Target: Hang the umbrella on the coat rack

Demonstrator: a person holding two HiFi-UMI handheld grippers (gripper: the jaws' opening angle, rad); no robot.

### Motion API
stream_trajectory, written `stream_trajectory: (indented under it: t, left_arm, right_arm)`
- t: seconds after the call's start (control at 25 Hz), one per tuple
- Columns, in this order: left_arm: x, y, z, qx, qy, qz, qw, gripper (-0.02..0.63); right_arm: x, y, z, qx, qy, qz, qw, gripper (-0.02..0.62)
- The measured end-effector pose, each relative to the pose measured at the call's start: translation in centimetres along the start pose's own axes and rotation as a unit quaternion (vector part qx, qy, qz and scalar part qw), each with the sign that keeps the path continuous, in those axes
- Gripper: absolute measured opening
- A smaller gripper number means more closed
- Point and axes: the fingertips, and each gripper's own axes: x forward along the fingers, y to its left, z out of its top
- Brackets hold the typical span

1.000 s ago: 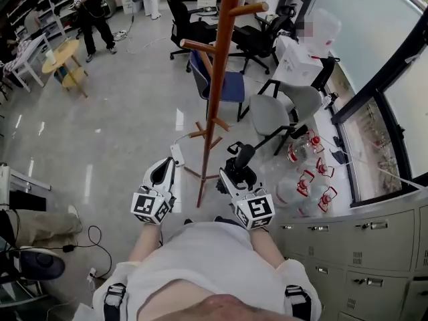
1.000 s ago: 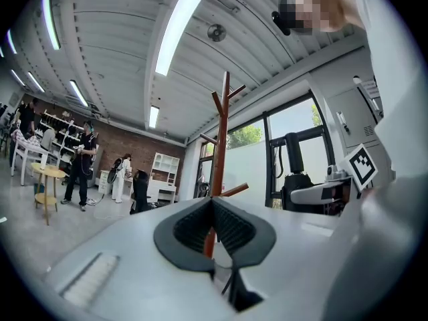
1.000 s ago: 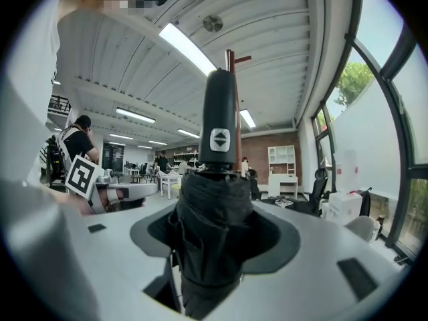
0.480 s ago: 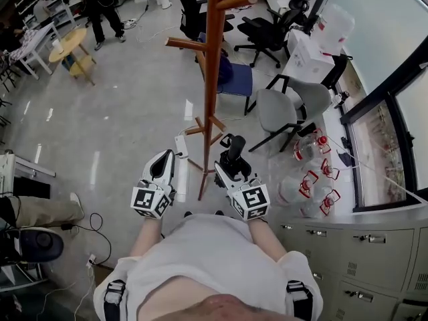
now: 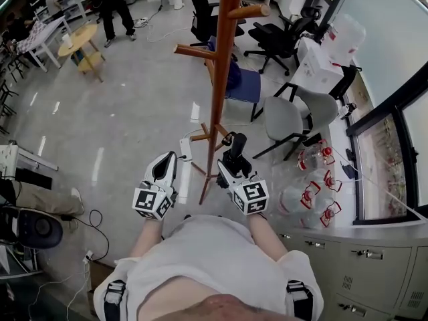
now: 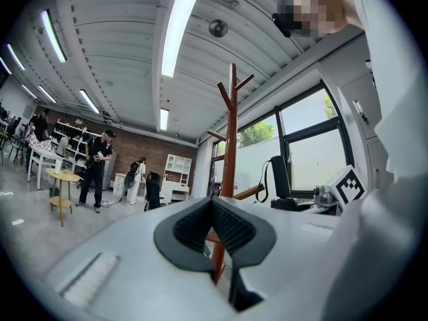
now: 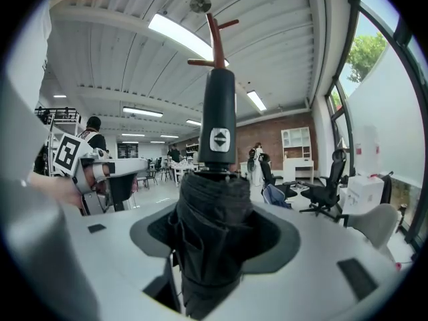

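Note:
The wooden coat rack (image 5: pixel 221 92) rises from the floor just ahead of me, with pegs sticking out left and right. My right gripper (image 5: pixel 232 168) is shut on a folded black umbrella (image 5: pixel 236 149), whose handle points forward beside the pole's lower part. In the right gripper view the umbrella (image 7: pixel 217 179) fills the jaws of that gripper (image 7: pixel 212 236), and the rack's top (image 7: pixel 215 35) shows above the handle. My left gripper (image 5: pixel 165 168) is left of the pole, shut and holding nothing. In the left gripper view its pads (image 6: pixel 212 209) meet, and the rack (image 6: pixel 231 146) stands ahead.
A grey chair (image 5: pixel 281 116) and a blue chair (image 5: pixel 235 84) stand behind the rack, black office chairs farther back. Water jugs (image 5: pixel 309 179) sit on the floor at right beside grey cabinets (image 5: pixel 354 246). A white power strip (image 5: pixel 185 154) lies near the rack's feet. People stand far back left.
My right gripper has moved a little forward and down with the umbrella, closer to the rack's pole. The left gripper has hardly moved.

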Motion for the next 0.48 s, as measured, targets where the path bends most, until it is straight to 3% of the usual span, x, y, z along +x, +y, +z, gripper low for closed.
stream_trajectory:
  t: [0.48]
  left_arm:
    - [1.2,0.0,-0.8,-0.003,0.006,-0.006,1.0000,0.009]
  right_arm:
    - [1.1,-2.4,-3.7,0.016,0.038,-0.024,0.999,0.262]
